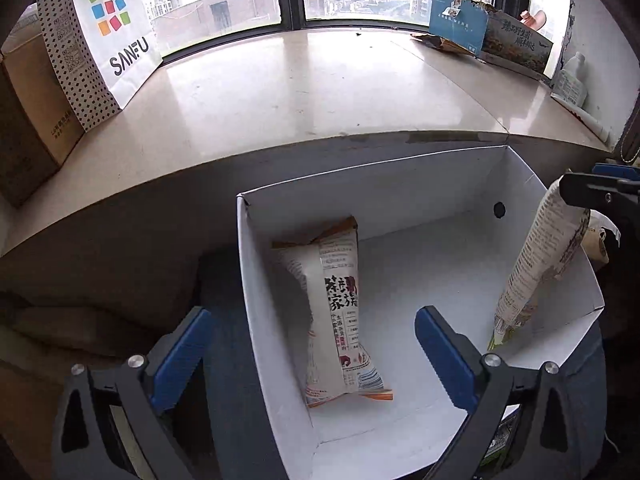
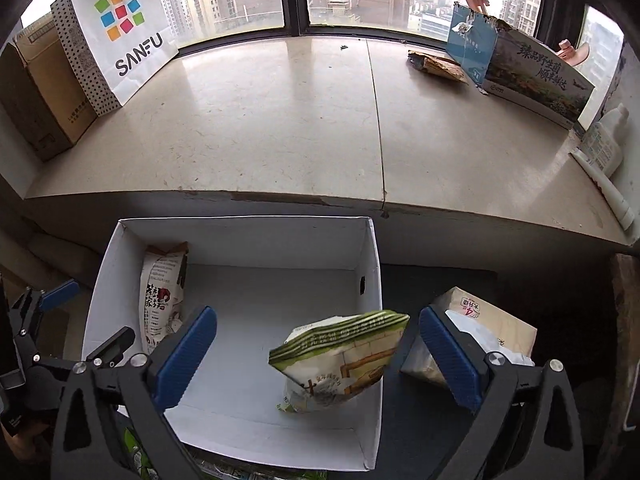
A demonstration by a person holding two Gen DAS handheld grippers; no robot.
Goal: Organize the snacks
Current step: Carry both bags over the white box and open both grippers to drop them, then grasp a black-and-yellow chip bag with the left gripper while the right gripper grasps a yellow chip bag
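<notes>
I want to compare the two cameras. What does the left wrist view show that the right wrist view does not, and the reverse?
Only the left wrist view shows the orange packet along its full length on the box floor, and the printed back of the green packet.

Only the right wrist view shows the green packet's striped top leaning on the box's right wall, and a tissue pack outside that wall.

Both show the white box, both packets inside it, the SANFU bag, the sill, and open fingers on each gripper.

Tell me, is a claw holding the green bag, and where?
Nothing is held. The right gripper is open around the green bag, which leans on the box; the left gripper is open too.
</notes>
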